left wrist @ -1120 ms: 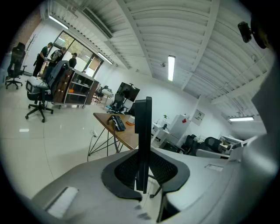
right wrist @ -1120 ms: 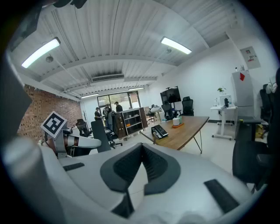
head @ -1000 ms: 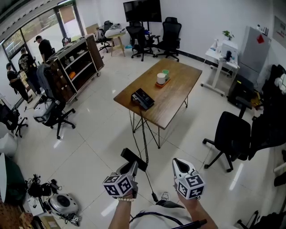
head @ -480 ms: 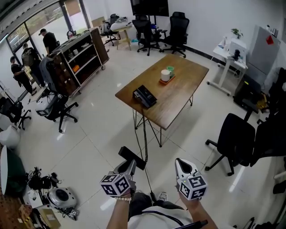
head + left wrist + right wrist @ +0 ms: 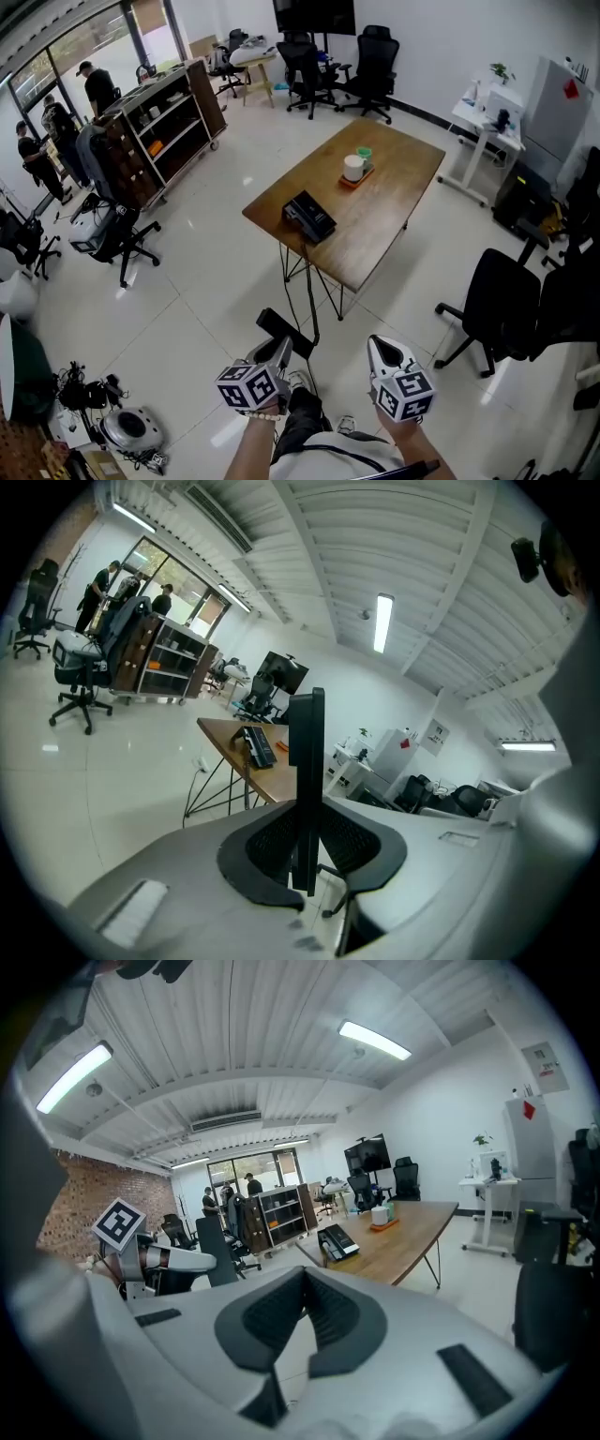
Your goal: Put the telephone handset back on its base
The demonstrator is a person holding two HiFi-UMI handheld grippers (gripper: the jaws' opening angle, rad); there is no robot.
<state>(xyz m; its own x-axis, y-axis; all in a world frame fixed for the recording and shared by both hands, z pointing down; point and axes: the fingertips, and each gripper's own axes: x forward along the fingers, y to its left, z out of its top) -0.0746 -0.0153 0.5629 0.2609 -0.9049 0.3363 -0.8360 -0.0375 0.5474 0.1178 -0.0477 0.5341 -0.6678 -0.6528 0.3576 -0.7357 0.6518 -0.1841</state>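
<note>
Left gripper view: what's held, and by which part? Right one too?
The left hand-held gripper clamps the black telephone handset near its lower end, seen edge-on. The right hand-held gripper holds nothing.

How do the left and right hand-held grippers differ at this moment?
The left hand-held gripper grips the black handset; the right hand-held gripper holds nothing. The left one's jaws stand apart on it; the right one's jaws meet. Both face the wooden table.

Black corded handset [image 5: 284,333] (held aloft) well apart from its black base [image 5: 309,217].
</note>
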